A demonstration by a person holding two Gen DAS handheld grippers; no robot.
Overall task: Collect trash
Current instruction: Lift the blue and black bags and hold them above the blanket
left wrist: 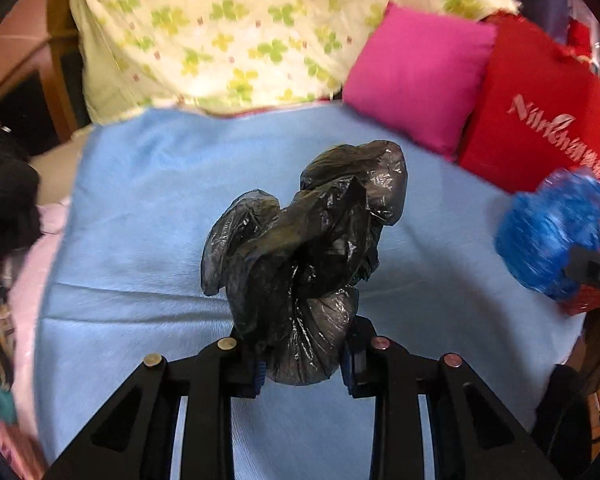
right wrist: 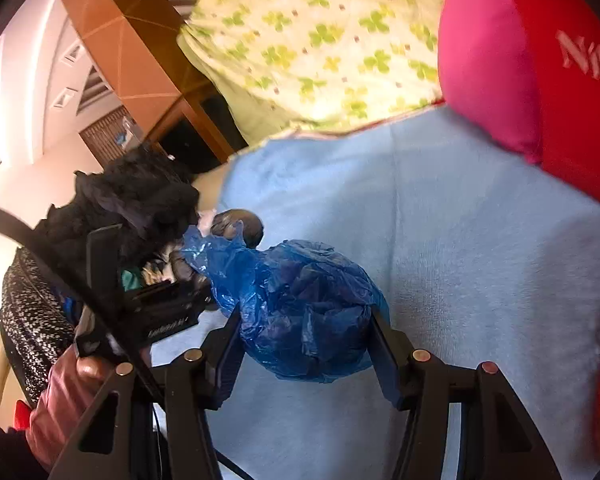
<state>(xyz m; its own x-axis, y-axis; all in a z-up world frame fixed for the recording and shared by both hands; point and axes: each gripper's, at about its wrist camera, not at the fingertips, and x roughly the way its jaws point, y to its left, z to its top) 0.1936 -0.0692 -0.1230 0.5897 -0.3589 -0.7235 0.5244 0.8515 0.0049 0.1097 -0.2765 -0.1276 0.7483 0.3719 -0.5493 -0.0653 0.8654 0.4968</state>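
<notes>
In the left wrist view, my left gripper (left wrist: pixel 303 364) sits at the bottom centre of the frame with its jaws clamped on the lower end of a crumpled black plastic bag (left wrist: pixel 312 248). The bag stands up from the jaws across the middle of the picture, over the light blue blanket (left wrist: pixel 148 184) of the bed. At the right edge I can see the blue plastic bag (left wrist: pixel 548 232), blurred. A pink cushion (left wrist: pixel 416 80) and a red cushion (left wrist: pixel 540 108) lean in the upper right, with a clover-print pillow (left wrist: pixel 228 32) across the top.

In the right wrist view, my right gripper (right wrist: pixel 306 344) holds the blue plastic bag (right wrist: pixel 300 308) at lower centre, jaws closed on its two sides. Its loose end trails toward the left of the frame, where it meets the black bag (right wrist: pixel 236 230) and the left gripper (right wrist: pixel 168 308), gripped by a hand (right wrist: pixel 90 368).

Both pieces of trash look secured and clear of the blanket, I'd say. To do this carry well, I'd keep both grips firm, since thin film slips, and keep the blue bag's loose tail from snagging on the other gripper.
</notes>
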